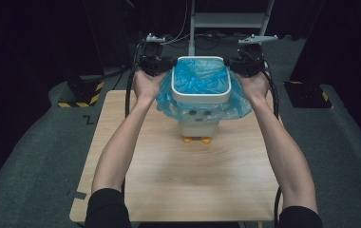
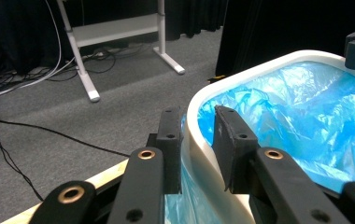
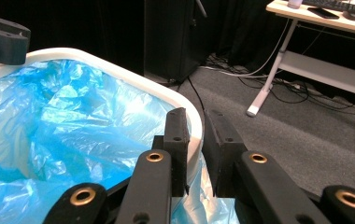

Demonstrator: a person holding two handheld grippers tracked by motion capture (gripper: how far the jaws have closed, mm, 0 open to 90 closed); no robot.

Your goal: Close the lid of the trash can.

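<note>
On our wooden table (image 1: 178, 180), both grippers (image 2: 196, 140) (image 3: 195, 140) pinch the white rim ring (image 1: 200, 95) mid-frame; slackening could free the blue bag (image 1: 202, 78)

Black sleeves (image 1: 106, 205), bare forearms; 2 black grippers w/ brass rivets (image 2: 139, 154), cables.

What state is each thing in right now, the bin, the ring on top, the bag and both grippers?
Small white bin: upright on the table.
White rim ring: sitting on the bin top, over the bag.
Blue bag: lining the bin, its edge spilling out under the ring.
Left gripper: jaws astride the ring, one inside, one outside.
Right gripper: jaws astride the opposite side of the ring.
</note>
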